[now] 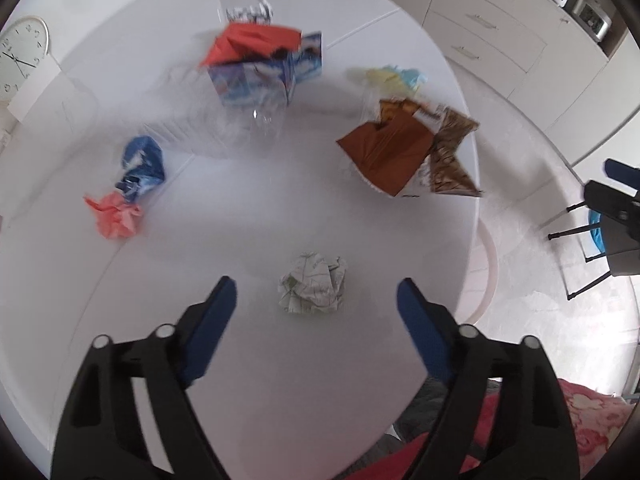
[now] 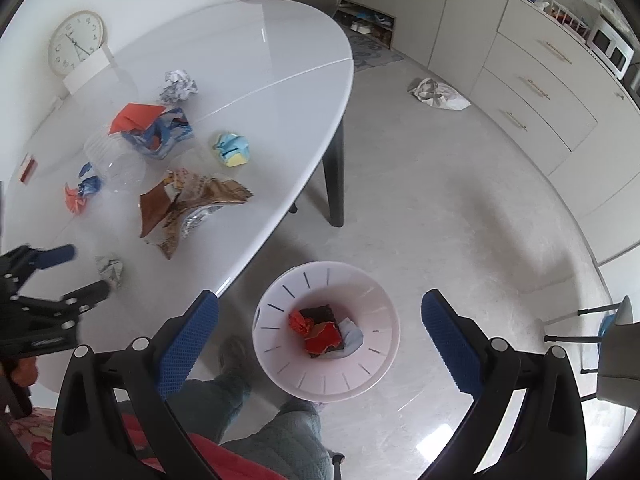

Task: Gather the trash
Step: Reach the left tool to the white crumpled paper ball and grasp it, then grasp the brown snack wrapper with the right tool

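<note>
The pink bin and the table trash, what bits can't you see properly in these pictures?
- Pink bin: left wrist view shows only a sliver of rim behind the table edge.
- Boxes and wrappers: smeared by motion blur in the left wrist view; print unreadable.
- Bin contents: lower pieces are covered by the red scraps.
- Clear plastic container: see-through, so its outline is vague.
</note>
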Tool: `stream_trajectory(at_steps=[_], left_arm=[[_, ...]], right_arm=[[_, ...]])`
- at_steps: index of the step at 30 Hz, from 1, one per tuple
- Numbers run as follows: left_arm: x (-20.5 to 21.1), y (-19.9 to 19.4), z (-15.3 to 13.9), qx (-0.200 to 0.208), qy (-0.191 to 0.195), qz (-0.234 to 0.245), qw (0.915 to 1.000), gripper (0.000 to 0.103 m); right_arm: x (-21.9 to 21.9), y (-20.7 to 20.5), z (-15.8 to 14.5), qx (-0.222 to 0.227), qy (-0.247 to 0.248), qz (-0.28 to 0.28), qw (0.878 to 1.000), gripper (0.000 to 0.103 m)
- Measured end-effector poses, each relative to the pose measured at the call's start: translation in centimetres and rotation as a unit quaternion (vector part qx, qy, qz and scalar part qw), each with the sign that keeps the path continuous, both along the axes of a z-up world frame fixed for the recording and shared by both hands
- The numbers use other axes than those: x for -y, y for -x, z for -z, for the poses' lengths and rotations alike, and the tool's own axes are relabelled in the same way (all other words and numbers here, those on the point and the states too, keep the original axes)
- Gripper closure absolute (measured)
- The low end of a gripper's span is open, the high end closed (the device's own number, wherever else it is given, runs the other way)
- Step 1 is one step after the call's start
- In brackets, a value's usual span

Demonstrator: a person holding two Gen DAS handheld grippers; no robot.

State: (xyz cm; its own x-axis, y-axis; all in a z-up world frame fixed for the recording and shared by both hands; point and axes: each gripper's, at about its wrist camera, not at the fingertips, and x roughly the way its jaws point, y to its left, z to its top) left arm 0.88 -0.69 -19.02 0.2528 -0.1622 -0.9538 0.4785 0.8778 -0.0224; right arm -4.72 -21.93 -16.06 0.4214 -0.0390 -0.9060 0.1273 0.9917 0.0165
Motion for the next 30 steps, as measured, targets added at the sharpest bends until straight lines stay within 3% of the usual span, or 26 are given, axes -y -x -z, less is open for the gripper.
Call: stream_trajectory(at_steps=[5,10,15,22,30], left_arm=[[-0.1,-0.9,1.9,-0.025,-0.004,-0.01,0.9996,0.05],[-0.8,-1.4,1.9,-0.027,0.009,-0.016,0.9995,0.069],[-1.6,-1.8,1.8,-0.027,0.017,-0.016,0.9994,0.071],[-3.5,-1.5,-0.4,0.001,0.026,-0.017,0.9995,0.071],[-5.5,-2.1,-2.1,0.02,0.036,-0.035,0.9985,0.071]], right_arm=[[-1.0,-0.4,-0.5,0.001,-0.004,-0.01,1.0,0.003],[-2.3,-1.3,-1.1,0.008,-0.017,-0.03,0.999,0.003],[-4.8,-3.6,-1.3,0.026,-0.036,-0.085,0.995,0.003],[-7.9,-8.5,0.8,0.005,-0.071,-0.13,0.989,0.035],[-9.2,-11.2,2.8,-0.026,-0.064,-0.134,0.989,0.042]])
